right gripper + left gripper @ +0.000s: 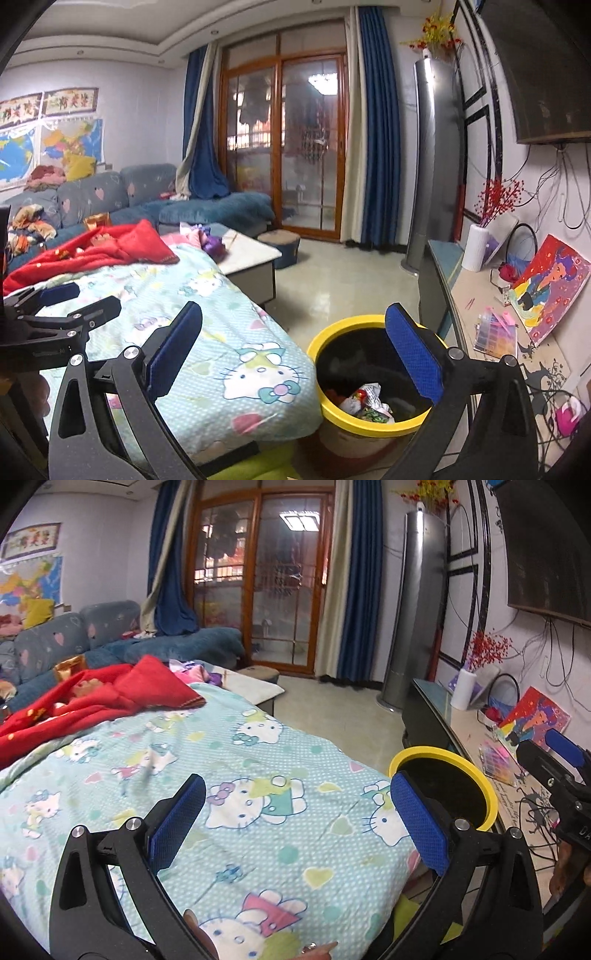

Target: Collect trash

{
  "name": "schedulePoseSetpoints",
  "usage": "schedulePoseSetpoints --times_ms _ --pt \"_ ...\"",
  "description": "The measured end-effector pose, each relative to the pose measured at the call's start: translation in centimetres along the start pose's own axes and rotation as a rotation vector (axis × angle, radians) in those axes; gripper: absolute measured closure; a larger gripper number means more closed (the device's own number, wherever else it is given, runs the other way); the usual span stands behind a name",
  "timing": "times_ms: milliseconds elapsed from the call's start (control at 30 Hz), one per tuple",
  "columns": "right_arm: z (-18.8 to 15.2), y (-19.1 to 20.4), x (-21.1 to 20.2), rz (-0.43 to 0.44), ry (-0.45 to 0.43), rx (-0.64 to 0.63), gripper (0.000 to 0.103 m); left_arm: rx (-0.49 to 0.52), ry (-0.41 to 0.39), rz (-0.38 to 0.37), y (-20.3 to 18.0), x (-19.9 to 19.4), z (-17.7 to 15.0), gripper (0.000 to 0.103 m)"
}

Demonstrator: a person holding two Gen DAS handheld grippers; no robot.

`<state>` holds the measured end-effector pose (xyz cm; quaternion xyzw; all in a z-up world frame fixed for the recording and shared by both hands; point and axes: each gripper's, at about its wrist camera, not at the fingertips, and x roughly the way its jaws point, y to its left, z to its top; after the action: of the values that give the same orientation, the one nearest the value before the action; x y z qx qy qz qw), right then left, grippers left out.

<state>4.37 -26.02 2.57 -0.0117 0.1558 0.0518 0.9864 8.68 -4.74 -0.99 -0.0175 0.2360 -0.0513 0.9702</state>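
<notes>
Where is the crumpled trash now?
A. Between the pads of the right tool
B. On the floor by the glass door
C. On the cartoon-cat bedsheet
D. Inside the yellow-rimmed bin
D: the crumpled trash lies inside the yellow-rimmed bin, beside the bed.

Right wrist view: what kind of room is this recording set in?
Most likely a home living room: a sofa along the wall, a wall-mounted television, and sliding glass doors with blue curtains.
</notes>
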Motion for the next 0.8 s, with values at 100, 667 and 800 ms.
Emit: schedulePoseSetpoints --times_ms 100,667,800 --pt "-0.5 1.1 -1.6 -0.017 -0.059 -0.017 0.006 0.003 -0.017 0.01 0.3 -1.1 -0.5 0.011" --pt "-2.6 2.4 -2.0 -0.015 -0.033 -0.005 0.006 0.029 -0.056 -0.039 -0.4 -2.9 -2.4 0.011" --pt "-2.7 2.4 -1.9 -0.014 -0.029 -0.004 0.006 0.03 -0.058 -0.038 -0.5 -3.0 -2.4 0.011"
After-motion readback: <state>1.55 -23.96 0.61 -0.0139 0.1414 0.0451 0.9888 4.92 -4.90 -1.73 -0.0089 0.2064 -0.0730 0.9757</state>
